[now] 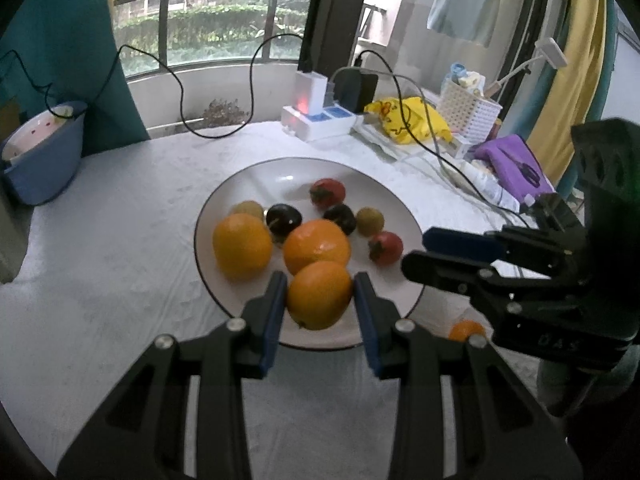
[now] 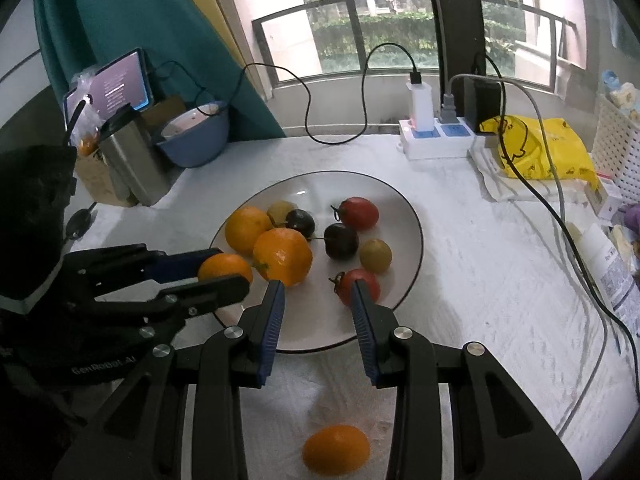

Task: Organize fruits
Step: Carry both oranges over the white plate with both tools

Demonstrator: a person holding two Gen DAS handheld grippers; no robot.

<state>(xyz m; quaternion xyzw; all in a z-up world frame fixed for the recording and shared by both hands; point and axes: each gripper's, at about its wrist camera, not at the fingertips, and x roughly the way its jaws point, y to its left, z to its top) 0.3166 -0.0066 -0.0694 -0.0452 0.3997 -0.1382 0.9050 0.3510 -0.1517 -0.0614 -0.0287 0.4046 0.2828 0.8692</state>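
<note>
A white plate (image 1: 256, 176) with a dark rim holds oranges, red tomatoes, dark plums and small green fruits. My left gripper (image 1: 320, 296) is shut on an orange (image 1: 318, 295) over the plate's near edge; its pads touch both sides. In the right wrist view the left gripper (image 2: 224, 270) holds that orange (image 2: 224, 266) at the plate's (image 2: 404, 216) left. My right gripper (image 2: 318, 308) is open and empty over the plate's near rim, close to a red tomato (image 2: 358, 284). A small orange fruit (image 2: 336, 450) lies on the cloth below it, also in the left wrist view (image 1: 466, 330).
A white cloth covers the table (image 1: 120, 248). A blue bowl (image 1: 44, 152) stands far left, a steel cup (image 2: 134, 160) and tablet (image 2: 116, 88) near it. A power strip with chargers (image 2: 436, 136), cables, a yellow bag (image 2: 536, 148), a white basket (image 1: 470, 114) and a purple cloth (image 1: 512, 164) lie at the right.
</note>
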